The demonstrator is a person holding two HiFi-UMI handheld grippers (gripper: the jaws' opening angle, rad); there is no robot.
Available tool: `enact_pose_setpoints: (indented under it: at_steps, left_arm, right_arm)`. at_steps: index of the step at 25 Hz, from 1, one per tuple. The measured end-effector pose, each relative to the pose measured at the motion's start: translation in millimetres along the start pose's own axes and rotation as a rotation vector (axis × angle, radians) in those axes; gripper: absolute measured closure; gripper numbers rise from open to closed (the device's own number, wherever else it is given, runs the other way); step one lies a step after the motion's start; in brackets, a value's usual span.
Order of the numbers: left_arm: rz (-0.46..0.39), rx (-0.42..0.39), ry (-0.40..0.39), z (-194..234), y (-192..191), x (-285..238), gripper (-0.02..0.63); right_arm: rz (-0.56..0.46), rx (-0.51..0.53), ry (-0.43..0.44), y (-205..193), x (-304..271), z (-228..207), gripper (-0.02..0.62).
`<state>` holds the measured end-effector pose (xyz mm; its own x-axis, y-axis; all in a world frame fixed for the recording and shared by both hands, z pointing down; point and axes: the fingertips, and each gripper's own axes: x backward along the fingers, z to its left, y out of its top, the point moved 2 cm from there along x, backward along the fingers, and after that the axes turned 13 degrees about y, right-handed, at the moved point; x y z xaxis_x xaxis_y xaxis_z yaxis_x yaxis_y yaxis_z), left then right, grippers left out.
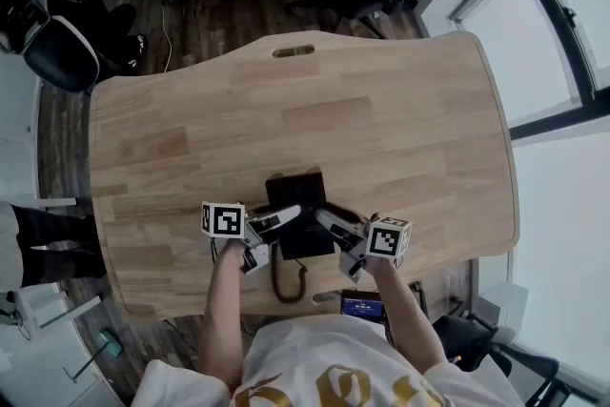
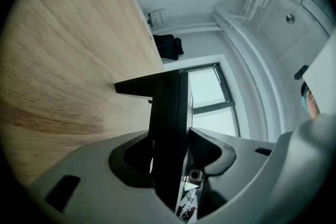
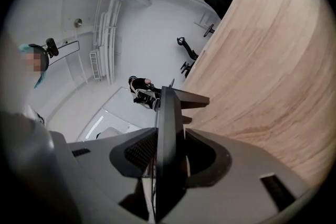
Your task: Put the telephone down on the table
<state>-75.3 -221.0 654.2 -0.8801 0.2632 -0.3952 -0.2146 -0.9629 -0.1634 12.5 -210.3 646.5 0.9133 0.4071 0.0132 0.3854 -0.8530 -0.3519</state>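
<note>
While the left tongs (image 1: 284,218) grip the black telephone (image 1: 296,205) by its left edge, the right tongs (image 1: 326,220) grip it by the right edge, so it is carried between them over the near middle of the wooden table (image 1: 286,100). In the left gripper view, the left tongs (image 2: 170,152) stand partly open, with both pads pressed on the telephone (image 2: 169,113), whose thin dark body runs edge-on between them. The right gripper view shows the same: the right tongs (image 3: 169,152) are clamped on the telephone (image 3: 169,123), with a ribbed pad visible against one face. A dark cord (image 1: 278,281) loops from the telephone toward the table's near edge, in front of the person. Marker cubes sit on the left (image 1: 223,220) and right (image 1: 389,237) tongs, just ahead of the person's hands. The telephone seems to hang just above the tabletop, though no view shows clearly whether its underside touches the wood.
</note>
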Motion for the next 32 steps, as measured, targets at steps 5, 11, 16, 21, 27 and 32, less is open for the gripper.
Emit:
enact_pose_setpoints:
  at_steps: [5,11,16,21,27,32]
  left_arm:
    - [0.004,-0.052,0.015,4.3,4.8,-1.7,0.414]
    - [0.009,-0.083,0.036,10.9,5.2,-4.0,0.414]
    - [0.019,-0.101,0.048,15.5,4.7,-6.7,0.411]
    - [0.012,-0.099,0.050,14.4,6.0,-6.1,0.409]
    - [0.010,-0.101,0.048,13.3,6.1,-6.2,0.408]
    - [0.006,-0.102,0.043,14.9,6.5,-7.1,0.407]
  right_arm:
    - [0.011,-0.008,0.007,0.3,-3.6,-6.6,0.441]
    - [0.058,0.018,-0.007,0.2,-5.3,-15.1,0.442]
    - [0.087,0.027,-0.023,-0.7,-5.2,-20.1,0.442]
    - [0.097,0.030,-0.029,0.4,-6.8,-19.5,0.442]
    - [0.100,0.036,-0.037,0.8,-7.3,-19.5,0.442]
    - [0.097,0.056,-0.053,1.5,-7.7,-21.1,0.441]
